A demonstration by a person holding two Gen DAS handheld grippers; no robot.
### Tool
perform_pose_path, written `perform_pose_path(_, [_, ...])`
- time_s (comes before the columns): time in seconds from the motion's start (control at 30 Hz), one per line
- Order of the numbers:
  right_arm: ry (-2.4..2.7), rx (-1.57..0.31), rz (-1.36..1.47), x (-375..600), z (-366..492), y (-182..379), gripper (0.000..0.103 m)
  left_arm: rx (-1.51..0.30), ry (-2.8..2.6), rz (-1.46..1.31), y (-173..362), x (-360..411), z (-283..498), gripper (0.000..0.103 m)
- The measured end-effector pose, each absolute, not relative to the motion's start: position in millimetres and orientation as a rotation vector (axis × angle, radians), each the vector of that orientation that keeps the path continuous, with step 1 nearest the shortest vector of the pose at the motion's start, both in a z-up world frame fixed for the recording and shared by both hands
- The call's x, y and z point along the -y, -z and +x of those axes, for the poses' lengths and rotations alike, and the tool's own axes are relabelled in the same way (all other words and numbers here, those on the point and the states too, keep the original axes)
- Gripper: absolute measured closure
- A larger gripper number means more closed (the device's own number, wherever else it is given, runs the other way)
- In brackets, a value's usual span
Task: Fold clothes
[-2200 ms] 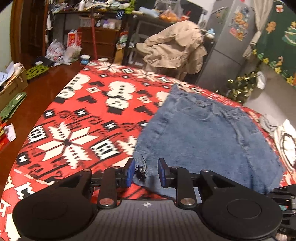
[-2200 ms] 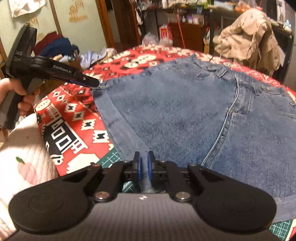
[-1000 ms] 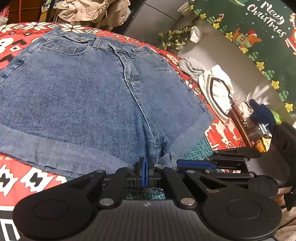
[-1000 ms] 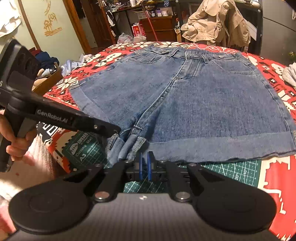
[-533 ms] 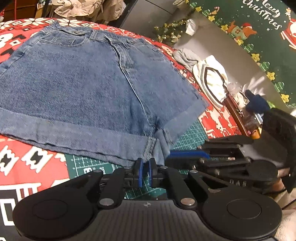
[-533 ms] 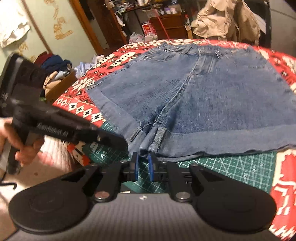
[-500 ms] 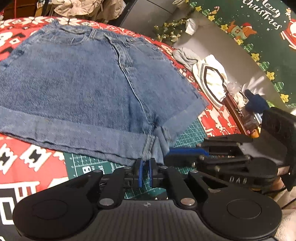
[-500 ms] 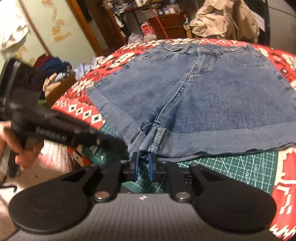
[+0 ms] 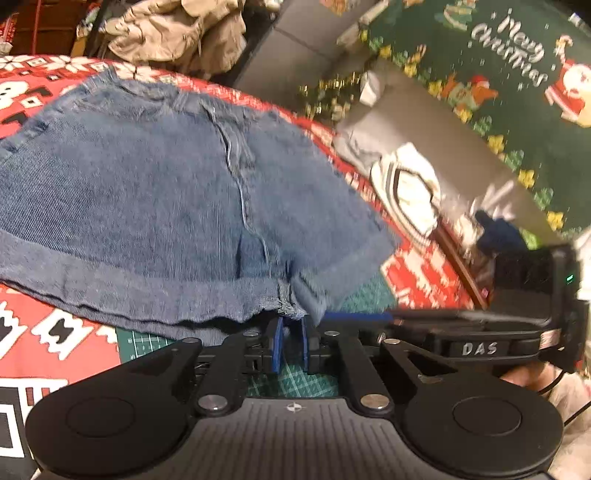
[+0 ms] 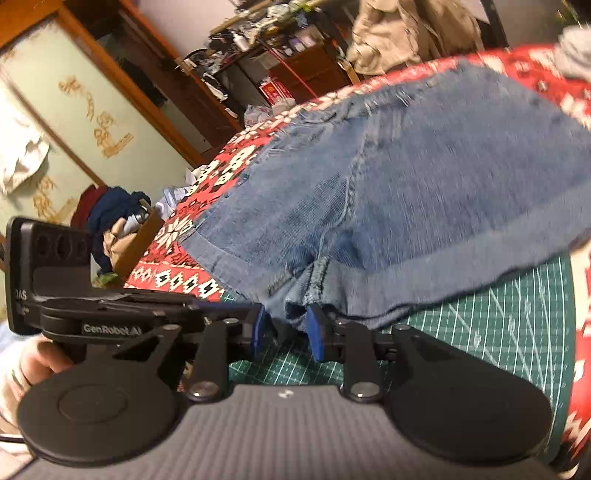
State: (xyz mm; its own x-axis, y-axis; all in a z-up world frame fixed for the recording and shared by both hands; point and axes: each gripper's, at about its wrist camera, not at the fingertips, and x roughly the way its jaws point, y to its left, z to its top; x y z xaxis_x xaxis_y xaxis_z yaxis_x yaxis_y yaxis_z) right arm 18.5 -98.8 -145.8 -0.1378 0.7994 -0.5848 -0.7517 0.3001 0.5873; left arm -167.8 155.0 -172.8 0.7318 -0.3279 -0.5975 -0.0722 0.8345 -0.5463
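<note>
Two hand-held grippers meet at the crotch hem of a pair of blue denim shorts with rolled cuffs (image 9: 155, 206), which lie spread flat on a counter covered by a red, white and black patterned cloth (image 9: 48, 332), the hem resting over a green gridded cutting mat (image 10: 509, 317).

From the left wrist view, the left gripper (image 9: 289, 345) sits at 6 o'clock, its blue-padded jaws a little apart with the frayed hem of the shorts just at their tips; nothing is clamped between them. At 3 o'clock the right gripper (image 9: 356, 316) reaches in sideways, its tip against the cuff beside the crotch seam. Farther off at 2 o'clock, a white garment with dark stripes (image 9: 410, 184) lies at the counter's edge.

From the right wrist view, the black left gripper comes in from 9 o'clock, gripped by a hand (image 10: 44, 358). At 6 o'clock the right gripper's jaws are released and spread, straddling the bunched crotch hem without pinching it. A beige jacket (image 10: 406, 29) hangs at 1 o'clock.
</note>
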Motion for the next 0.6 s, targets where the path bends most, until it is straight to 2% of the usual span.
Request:
perform_pose_path(0.1, [-1.319,-1.115,0.12,100.2,25.5,153.1,0.072,-0.745,0.157,-0.57,172.9,-154.0,-166.6,0.092])
perform_pose_path(0.23, [-1.287,-1.077,0.209,106.0,31.2,151.6,0.072,-0.756,0.16,-0.558,175.6,-151.9,-164.7,0.09])
perform_pose_path(0.37, [-1.298,-1.074,0.21,98.5,30.3,152.9,0.071,-0.743,0.151,-0.534,174.5,-149.9,-164.9,0.083])
perform_pose_path(0.43, [-1.275,-1.026,0.159,91.5,25.6,150.4,0.084,-0.731,0.157,-0.526,174.4,-148.6,-166.5,0.079])
perform_pose_path(0.5, [-1.26,-0.958,0.059,84.6,17.5,146.0,0.085,-0.724,0.159,-0.511,173.8,-146.6,-167.3,0.075])
perform_pose_path(0.6, [-1.293,-0.938,-0.015,75.8,8.6,144.4,0.084,-0.73,0.151,-0.481,174.9,-143.4,-165.5,0.074])
